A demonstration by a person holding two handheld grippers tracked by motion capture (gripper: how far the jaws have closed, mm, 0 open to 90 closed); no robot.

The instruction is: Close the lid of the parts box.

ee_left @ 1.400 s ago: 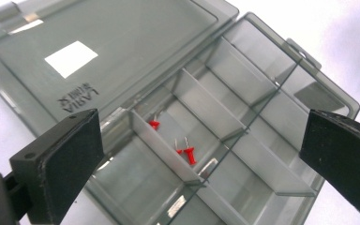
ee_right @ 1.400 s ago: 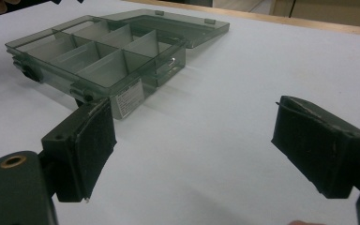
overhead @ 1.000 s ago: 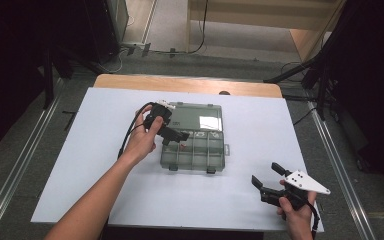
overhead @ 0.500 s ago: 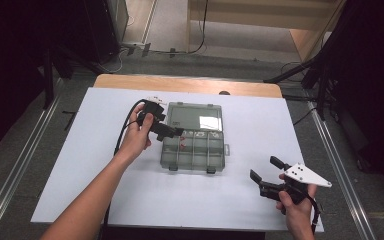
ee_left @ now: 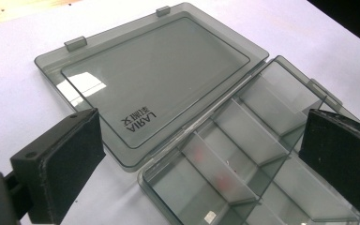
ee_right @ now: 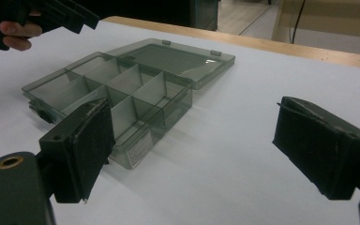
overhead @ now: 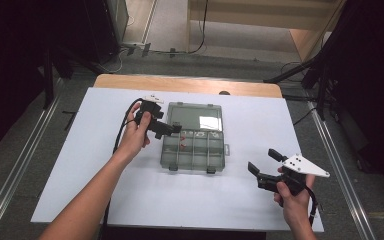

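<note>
White tabletop (overhead: 130,200) over a wooden edge, dark room around, metal rails on the floor. Smoky plastic compartment box (overhead: 194,150) at centre, lid (overhead: 195,116) flat open toward the far side, long axis across the table. Left gripper (overhead: 172,129) over its left edge, jaws wide, empty. Right gripper (overhead: 264,162) near right, well apart, jaws wide, empty.

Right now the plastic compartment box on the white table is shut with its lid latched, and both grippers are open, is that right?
Not quite. The box is open, its lid folded flat on the table, as the left gripper view shows. Both grippers are open.
</note>
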